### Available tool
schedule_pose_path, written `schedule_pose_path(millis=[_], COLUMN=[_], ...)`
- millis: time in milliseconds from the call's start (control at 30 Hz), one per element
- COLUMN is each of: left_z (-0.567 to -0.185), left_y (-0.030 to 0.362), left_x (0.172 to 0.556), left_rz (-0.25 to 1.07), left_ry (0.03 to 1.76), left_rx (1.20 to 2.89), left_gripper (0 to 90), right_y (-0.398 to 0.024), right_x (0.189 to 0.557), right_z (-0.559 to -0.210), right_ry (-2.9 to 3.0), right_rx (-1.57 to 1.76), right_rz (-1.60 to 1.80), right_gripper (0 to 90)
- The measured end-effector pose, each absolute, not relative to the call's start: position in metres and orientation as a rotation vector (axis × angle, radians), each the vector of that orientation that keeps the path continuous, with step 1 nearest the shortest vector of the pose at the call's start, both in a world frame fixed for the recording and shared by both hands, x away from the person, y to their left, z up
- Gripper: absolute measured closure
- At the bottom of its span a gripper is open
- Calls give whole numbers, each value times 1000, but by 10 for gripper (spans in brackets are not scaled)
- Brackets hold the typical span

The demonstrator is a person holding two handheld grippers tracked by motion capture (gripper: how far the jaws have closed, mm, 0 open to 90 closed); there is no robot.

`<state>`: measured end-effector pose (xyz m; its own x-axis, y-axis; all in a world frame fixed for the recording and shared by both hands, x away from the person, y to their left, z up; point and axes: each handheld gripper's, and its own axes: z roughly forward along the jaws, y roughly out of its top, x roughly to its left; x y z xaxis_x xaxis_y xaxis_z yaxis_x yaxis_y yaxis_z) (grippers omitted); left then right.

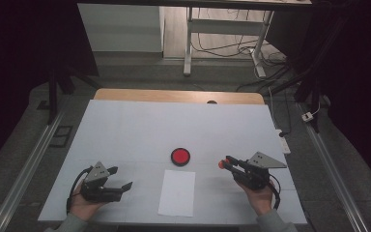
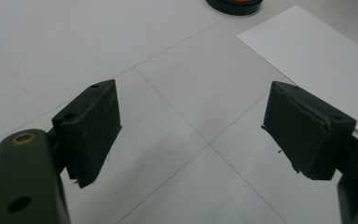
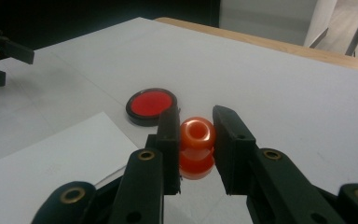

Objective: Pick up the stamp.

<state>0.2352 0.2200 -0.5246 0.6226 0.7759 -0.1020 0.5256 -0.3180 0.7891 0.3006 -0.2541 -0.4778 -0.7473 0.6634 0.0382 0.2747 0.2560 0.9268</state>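
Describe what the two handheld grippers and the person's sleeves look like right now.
Both the left gripper and the right gripper are black with two blocky jaws, brass-coloured rivets at the pivots, a grey three-cornered plate on top and a black cable trailing back. The sleeves are grey.

1. A disc (image 1: 180,156) lay on the table (image 1: 125,125), near its centre.
2. A sheet (image 1: 177,192) lay at 6 o'clock from the disc, just apart.
3. The left gripper (image 1: 118,178) sat at 8 o'clock from the disc.
4. The right gripper (image 1: 223,164), at 3 o'clock, held a bead (image 3: 196,147) above the table.
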Motion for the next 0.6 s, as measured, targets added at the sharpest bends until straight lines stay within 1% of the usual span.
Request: schedule_pose_path(millis=[600], left_z=[-526], left_y=[222], left_x=[235], left_rz=[370], left_ry=[1028], left_rx=[1996], left_gripper=[185], right_y=[-225], right_x=[303], right_z=[-471], right_ry=[2214], right_rx=[817], right_rz=[1517], right_gripper=[720])
